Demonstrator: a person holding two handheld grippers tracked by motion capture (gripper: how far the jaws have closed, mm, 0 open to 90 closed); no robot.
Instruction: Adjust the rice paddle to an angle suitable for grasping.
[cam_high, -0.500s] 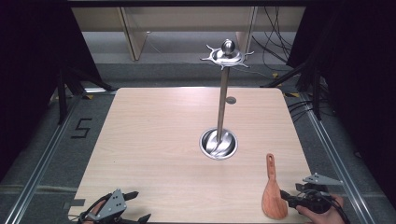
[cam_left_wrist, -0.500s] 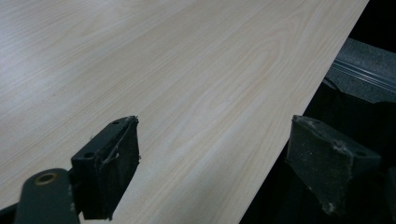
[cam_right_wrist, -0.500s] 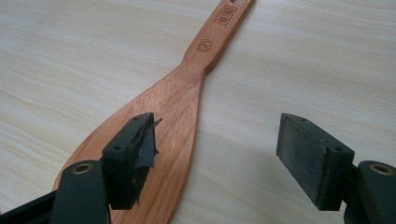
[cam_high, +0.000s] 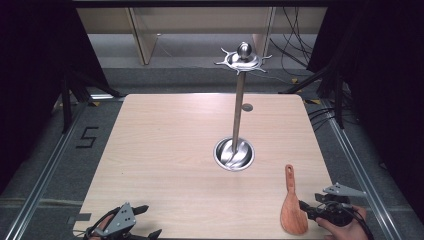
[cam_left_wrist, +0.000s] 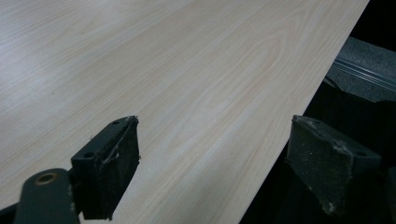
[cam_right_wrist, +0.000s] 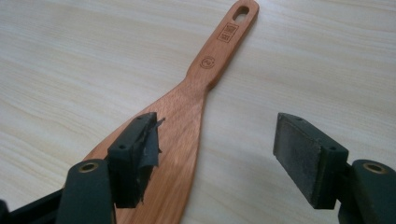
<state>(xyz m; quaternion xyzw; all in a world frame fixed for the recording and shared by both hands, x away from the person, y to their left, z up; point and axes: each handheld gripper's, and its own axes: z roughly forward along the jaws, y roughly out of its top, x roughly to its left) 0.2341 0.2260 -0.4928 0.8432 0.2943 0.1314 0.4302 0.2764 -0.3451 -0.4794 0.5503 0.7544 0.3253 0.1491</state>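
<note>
As gripper (cam_right_wrist: 217, 156) gapes, wooden spatula (cam_right_wrist: 187, 116) lies beneath

Both hand-held grippers (cam_high: 141, 221) (cam_high: 306, 210) low w/ jaws apart; L seemingly idle.

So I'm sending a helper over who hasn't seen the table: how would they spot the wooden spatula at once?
Start at the pale wooden table and go to its near right corner, in front of the steel stand. The wooden spatula lies flat there, beside the open right gripper. It is the one reddish-brown thing: broad blade, slim handle with a hanging hole.
</note>
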